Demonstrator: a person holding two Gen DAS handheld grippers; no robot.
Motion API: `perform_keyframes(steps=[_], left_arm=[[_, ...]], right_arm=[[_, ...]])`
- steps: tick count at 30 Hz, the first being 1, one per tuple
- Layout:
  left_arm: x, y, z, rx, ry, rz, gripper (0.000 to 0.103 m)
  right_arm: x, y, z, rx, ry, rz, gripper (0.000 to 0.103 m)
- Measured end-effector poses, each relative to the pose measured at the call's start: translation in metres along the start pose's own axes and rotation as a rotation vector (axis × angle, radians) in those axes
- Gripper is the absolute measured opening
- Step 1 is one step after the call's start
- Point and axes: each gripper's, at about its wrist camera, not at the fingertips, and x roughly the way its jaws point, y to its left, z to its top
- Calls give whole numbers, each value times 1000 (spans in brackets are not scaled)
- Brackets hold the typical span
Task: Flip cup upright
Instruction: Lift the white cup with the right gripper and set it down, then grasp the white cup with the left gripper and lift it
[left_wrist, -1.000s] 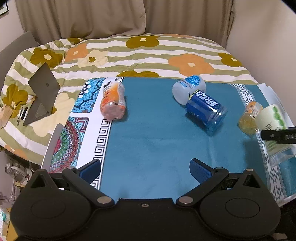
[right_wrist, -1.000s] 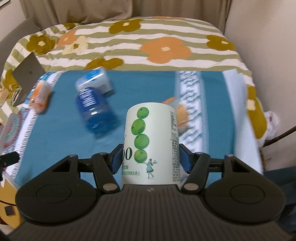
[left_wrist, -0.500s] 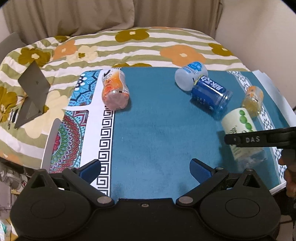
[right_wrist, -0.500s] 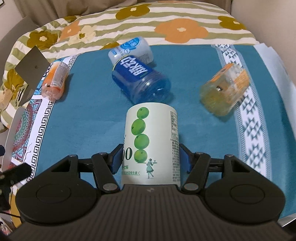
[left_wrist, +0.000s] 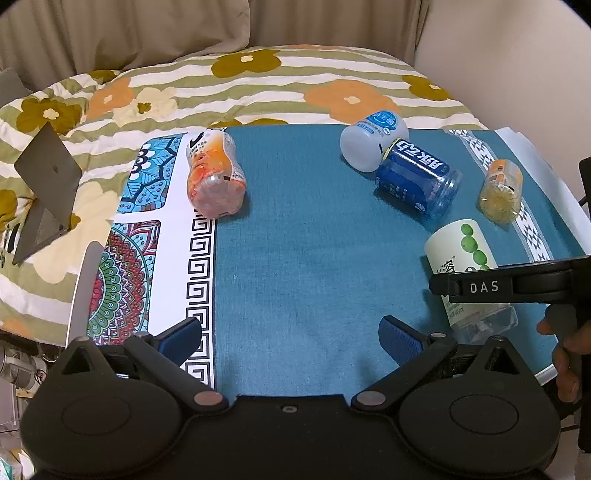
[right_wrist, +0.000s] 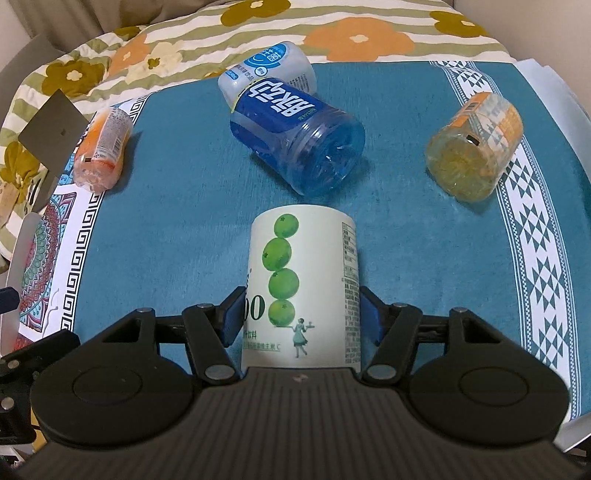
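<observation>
Pale-green paper-labelled cup (right_wrist: 303, 284) with green fruit print is clamped between the right gripper (right_wrist: 302, 317) pads, over the teal mat's (left_wrist: 303, 258) right side, near the blue plastic bottle (right_wrist: 295, 136). Left gripper (left_wrist: 291, 338), spread apart, is held over bare centre mat.

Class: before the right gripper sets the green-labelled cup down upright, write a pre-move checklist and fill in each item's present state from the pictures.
1. Right gripper shut on the green-labelled cup, a blue pad on each side: ok.
2. Cup upright: not ok; it leans in the left wrist view.
3. Teal cloth in front of the cup bare enough to land on: ok.
4. Clear of the blue bottle lying just beyond: cannot tell, the gap looks small.
5. Left gripper open, holding nothing, out of the way: ok.
</observation>
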Motion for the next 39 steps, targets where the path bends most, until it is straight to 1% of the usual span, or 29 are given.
perform_keyframes(steps=[2, 5, 8, 19, 21, 24, 27, 30, 34, 37, 39], left_arm=[[1, 0, 0, -3, 3, -1, 103], [1, 0, 0, -3, 6, -2, 103], [1, -1, 0, 0, 7, 1, 103], [-1, -6, 2, 3, 2, 3, 103], [-3, -9, 4, 5, 2, 5, 103], [-10, -16, 7, 8, -3, 10, 103], [-18, -23, 13, 13, -15, 16, 103], [-27, -35, 23, 22, -28, 14, 103], [-29, -55, 38, 37, -30, -8, 103], [-21, -74, 50, 42, -5, -33, 103], [-11, -84, 58, 27, 39, -57, 103]], right_arm=[[0, 1, 0, 1, 4, -2, 79], [2, 1, 1, 15, 13, 3, 82], [2, 0, 2, 36, 14, 12, 99], [-5, -5, 4, 56, 7, 32, 99], [-8, -7, 5, 63, 8, 41, 102], [-18, -10, 8, 83, 1, 61, 103], [-39, -16, 13, 89, -35, 70, 103], [-62, -29, 18, 98, -75, 47, 103], [-85, -58, 20, 106, -82, 26, 103], [-98, -84, 17, 102, -87, 8, 103], [-105, -99, 15, 77, -92, -10, 103]])
